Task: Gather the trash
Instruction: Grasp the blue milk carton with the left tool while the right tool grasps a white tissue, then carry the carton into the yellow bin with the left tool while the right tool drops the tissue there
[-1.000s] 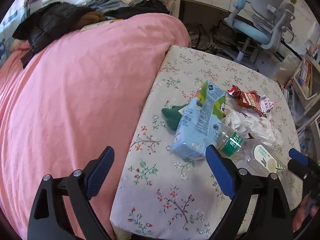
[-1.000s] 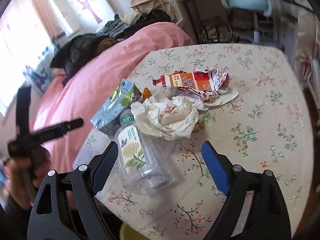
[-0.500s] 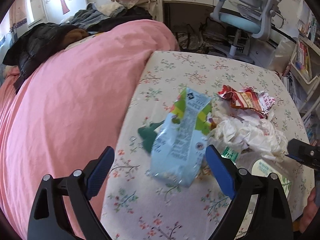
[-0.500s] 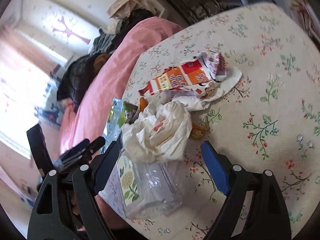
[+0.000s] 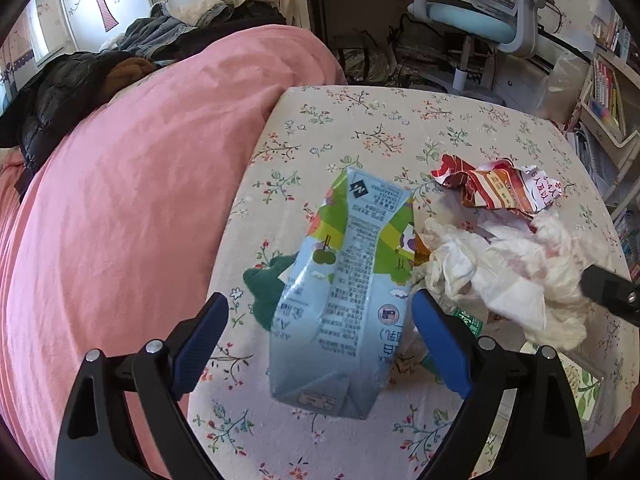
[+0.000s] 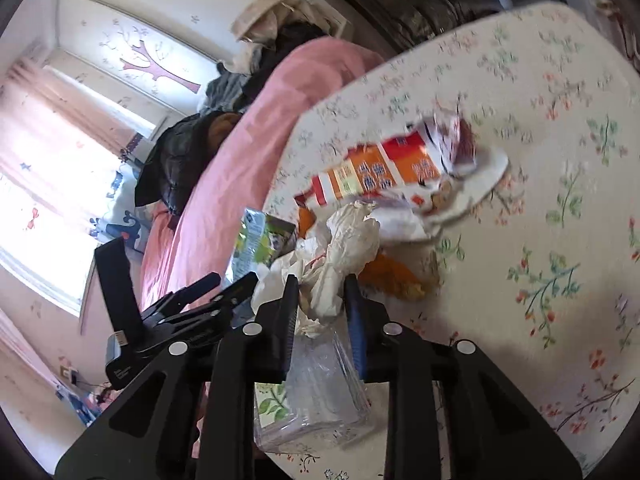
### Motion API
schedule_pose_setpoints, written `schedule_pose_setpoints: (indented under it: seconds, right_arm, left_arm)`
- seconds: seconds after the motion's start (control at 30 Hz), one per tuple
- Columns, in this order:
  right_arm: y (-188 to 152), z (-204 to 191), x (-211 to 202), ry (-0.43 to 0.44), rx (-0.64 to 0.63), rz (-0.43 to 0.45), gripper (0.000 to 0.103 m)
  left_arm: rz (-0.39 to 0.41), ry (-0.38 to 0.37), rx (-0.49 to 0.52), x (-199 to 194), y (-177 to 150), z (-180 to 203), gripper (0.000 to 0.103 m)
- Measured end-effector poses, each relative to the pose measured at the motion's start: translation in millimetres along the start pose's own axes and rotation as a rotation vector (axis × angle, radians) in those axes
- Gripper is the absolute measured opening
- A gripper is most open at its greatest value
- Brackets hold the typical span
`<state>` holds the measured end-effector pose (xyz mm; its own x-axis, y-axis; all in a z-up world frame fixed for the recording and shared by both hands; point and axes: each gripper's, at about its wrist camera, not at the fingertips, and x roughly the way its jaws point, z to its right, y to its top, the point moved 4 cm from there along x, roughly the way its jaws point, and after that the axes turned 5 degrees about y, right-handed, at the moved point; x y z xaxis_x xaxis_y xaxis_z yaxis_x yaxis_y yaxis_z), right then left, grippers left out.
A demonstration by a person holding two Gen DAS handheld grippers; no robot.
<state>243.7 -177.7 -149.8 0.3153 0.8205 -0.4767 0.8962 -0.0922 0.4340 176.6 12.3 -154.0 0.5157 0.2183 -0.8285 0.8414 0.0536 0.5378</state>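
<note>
Trash lay in one heap on the flowered bench (image 5: 400, 128), which stood just beside a bed with a pink blanket (image 5: 140, 184). Only the left wrist view showed the printed side of the blue and green carton (image 5: 348, 280) and a dark green scrap (image 5: 264, 292) half under it. Only the right wrist view showed the clear plastic bottle (image 6: 320, 392) well, lying on its side under the right claw (image 6: 320, 300); in the left view it was mostly hidden. The orange peel (image 6: 392, 276) beside the crumpled white tissue (image 6: 352, 240) also showed clearly only there.

The left claw (image 5: 320, 340) was spread wide and held nothing. The carton lay between its two blue fingers (image 5: 200, 340), nearer to the right finger; I could not tell if it touched that one. The right claw was pressed nearly together and pinched the near edge of the white tissue, just above the bottle. The red and orange snack wrapper (image 5: 500, 188) lay behind the tissue, away from both claws, with its far end on a flat white piece (image 6: 480, 184).
</note>
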Motion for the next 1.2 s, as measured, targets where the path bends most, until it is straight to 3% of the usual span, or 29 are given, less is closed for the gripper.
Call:
schedule_pose_setpoints:
  seconds: [0.2,0.27,0.3,0.5,0.63,0.73,0.9,1.2]
  right_arm:
    - [12.7,-26.5,-16.5,0.046,-0.102,0.072,0.021]
    - [14.1,-28.6,-19.2,0.046,-0.111,0.080,0.021]
    - [15.1,-28.9,-20.6,0.047,-0.111,0.084,0.021]
    - [18.3,-28.5,-26.4,0.042,-0.107,0.095,0.021]
    - [18.2,-34.0,-32.5,0.041,-0.126,0.110,0.021]
    - [12.8,-46.6,-36.4,-0.005,-0.196,0.115,0.021]
    - [-3.3,-70.1,-30.9,-0.177,-0.356,0.089,0.021]
    - [-33.7,-102.2,-17.5,-0.301,-0.550,0.049,0.021]
  left_arm:
    - [-0.030,-0.059,-0.054,6.0,3.4,-1.5,0.089]
    - [-0.049,-0.108,-0.081,9.4,4.2,-1.1,0.080]
    - [-0.055,-0.138,-0.095,10.0,4.7,-1.1,0.069]
    - [-0.063,-0.160,-0.102,7.3,7.5,0.2,0.067]
    - [-0.002,-0.170,-0.147,-13.1,14.0,-9.7,0.067]
    - [0.047,-0.170,-0.180,-29.4,16.7,-16.4,0.067]
    - [0.078,-0.180,-0.217,-40.6,14.6,-21.8,0.067]
    - [0.083,-0.194,-0.225,-46.2,8.2,-22.4,0.067]
